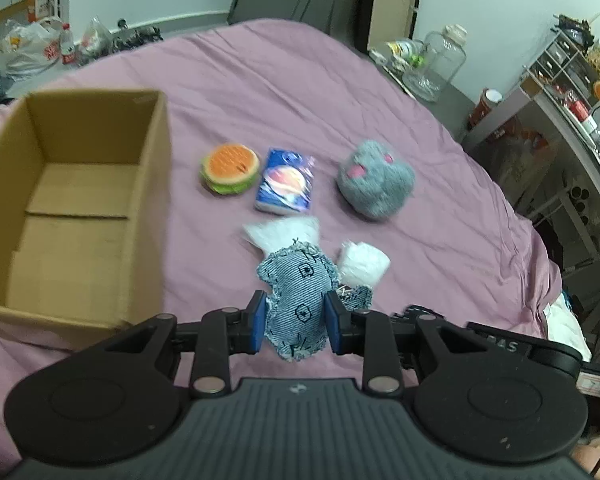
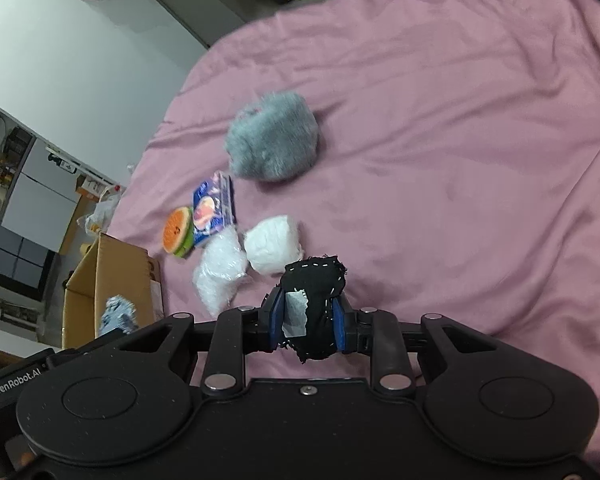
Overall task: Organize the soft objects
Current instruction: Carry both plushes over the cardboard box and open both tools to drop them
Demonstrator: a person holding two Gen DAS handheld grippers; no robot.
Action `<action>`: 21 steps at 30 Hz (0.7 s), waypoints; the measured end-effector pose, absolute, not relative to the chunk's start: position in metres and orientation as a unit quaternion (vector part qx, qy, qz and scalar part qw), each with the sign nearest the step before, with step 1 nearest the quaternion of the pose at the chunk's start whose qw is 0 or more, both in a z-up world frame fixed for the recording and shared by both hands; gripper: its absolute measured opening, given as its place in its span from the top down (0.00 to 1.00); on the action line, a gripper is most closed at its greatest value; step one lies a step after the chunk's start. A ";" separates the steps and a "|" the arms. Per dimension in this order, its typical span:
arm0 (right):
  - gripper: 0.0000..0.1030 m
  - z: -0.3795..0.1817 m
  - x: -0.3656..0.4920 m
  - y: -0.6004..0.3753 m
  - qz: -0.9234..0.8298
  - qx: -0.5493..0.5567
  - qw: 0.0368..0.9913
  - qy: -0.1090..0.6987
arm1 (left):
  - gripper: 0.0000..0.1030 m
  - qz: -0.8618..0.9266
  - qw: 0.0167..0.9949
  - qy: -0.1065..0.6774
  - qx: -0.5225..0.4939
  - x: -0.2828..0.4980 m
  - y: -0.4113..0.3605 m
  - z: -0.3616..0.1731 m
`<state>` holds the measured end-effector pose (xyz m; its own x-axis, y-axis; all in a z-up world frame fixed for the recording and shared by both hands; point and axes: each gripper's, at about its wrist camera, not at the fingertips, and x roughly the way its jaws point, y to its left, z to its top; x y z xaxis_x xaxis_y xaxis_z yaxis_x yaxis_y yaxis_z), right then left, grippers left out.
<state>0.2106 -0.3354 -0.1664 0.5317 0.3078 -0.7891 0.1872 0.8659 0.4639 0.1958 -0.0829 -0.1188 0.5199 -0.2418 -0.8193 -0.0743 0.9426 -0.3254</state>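
Left tool clamped on denim pouch, right tool on black pouch, both beside the empty cardboard box. Left outside box on bed: burger plush, tissue pack, grey plush, two white bags.

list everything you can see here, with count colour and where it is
box: 1, brown cardboard, open and empty, left on the bed
burger toy: 1, orange and green, right of the box
tissue pack: 1, blue, beside the burger toy
plush: 1, grey with pink, right of the tissue pack
white bundles: 2, white, near edge of the row
denim toy: 1, light blue, in the left tool
black pouch: 1, black with white stitching, in the right tool
bed: 1, pink sheet
left tool: 1, black with blue pads, shut
right tool: 1, black with blue pads, shut
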 end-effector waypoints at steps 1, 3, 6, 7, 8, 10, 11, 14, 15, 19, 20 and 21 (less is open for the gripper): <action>0.76 -0.162 0.209 -0.333 0.034 0.249 0.842 0.477 | 0.72 -0.046 0.858 0.485 -0.162 0.195 -0.078 -0.117; 0.76 -0.156 0.209 -0.326 0.029 0.240 0.848 0.471 | 0.72 -0.040 0.860 0.481 -0.165 0.194 -0.068 -0.113; 0.76 -0.149 0.211 -0.314 0.021 0.227 0.857 0.462 | 0.72 -0.032 0.863 0.475 -0.168 0.193 -0.054 -0.108; 0.76 -0.146 0.212 -0.310 0.022 0.224 0.860 0.458 | 0.72 -0.030 0.865 0.472 -0.169 0.194 -0.049 -0.106; 0.76 -0.144 0.213 -0.305 0.022 0.220 0.863 0.454 | 0.72 -0.028 0.866 0.470 -0.169 0.194 -0.045 -0.104; 0.76 -0.139 0.215 -0.295 0.021 0.213 0.868 0.447 | 0.72 -0.024 0.870 0.462 -0.168 0.194 -0.036 -0.099; 0.76 -0.137 0.216 -0.290 0.021 0.212 0.870 0.445 | 0.72 -0.022 0.872 0.458 -0.168 0.193 -0.032 -0.097; 0.76 -0.128 0.220 -0.276 0.025 0.205 0.875 0.438 | 0.72 -0.015 0.877 0.451 -0.168 0.194 -0.019 -0.092; 0.76 -0.124 0.221 -0.271 0.027 0.201 0.877 0.435 | 0.72 -0.012 0.878 0.448 -0.168 0.195 -0.013 -0.090; 0.76 -0.109 0.226 -0.252 0.038 0.192 0.885 0.423 | 0.72 0.004 0.884 0.436 -0.170 0.201 0.011 -0.086; 0.76 -0.106 0.227 -0.248 0.040 0.191 0.886 0.420 | 0.72 0.005 0.884 0.434 -0.172 0.204 0.017 -0.086; 0.76 -0.102 0.229 -0.243 0.042 0.188 0.889 0.416 | 0.72 0.004 0.885 0.433 -0.173 0.207 0.024 -0.086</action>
<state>0.2292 -0.2433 -0.1020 0.6511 0.2306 -0.7231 0.0818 0.9259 0.3689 0.2075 0.0238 -0.0856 0.6248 -0.1433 -0.7675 -0.1567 0.9400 -0.3030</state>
